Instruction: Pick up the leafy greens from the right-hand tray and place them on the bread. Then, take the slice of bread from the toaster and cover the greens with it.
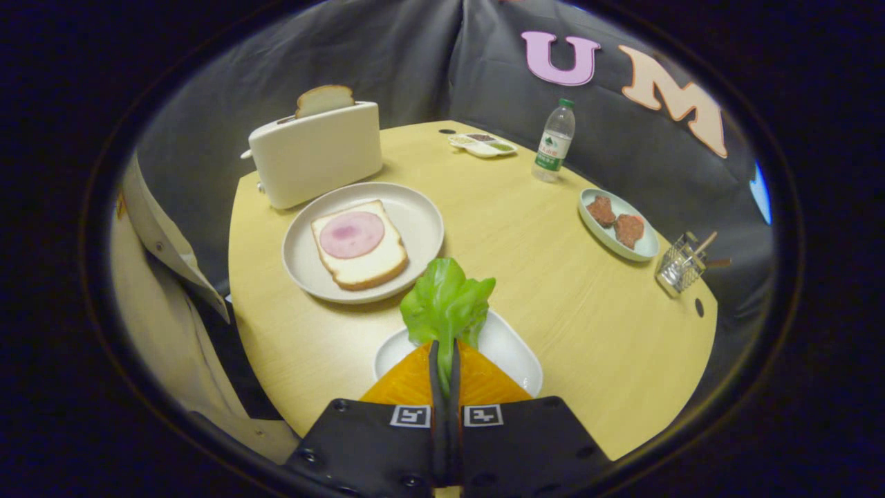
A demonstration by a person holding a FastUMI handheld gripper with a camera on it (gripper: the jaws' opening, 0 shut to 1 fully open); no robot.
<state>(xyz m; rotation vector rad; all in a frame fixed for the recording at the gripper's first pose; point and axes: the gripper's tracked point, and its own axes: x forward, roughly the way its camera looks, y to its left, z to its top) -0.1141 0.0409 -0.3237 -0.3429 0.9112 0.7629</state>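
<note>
My gripper (pixel 444 360) is shut on the leafy greens (pixel 446 304), whose stem is pinched between both fingers while the leaf stands up just ahead of them. Under the greens lies the white right-hand tray (pixel 508 349), and the leaf looks lifted off it. Beyond the fingers to the left sits a round white plate (pixel 415 214) with a slice of bread (pixel 363 259) topped by a pink ham round (pixel 351 234). Behind the plate stands a white toaster (pixel 318 152) with a bread slice (pixel 323 99) sticking out of its slot.
A person's light sleeve (pixel 162 277) is at the left of the round wooden table (pixel 539 277). On the far side stand a water bottle (pixel 554 142) and a small divided dish (pixel 482 144). To the right are an oval plate with two meat patties (pixel 617 223) and a wire basket (pixel 681 266).
</note>
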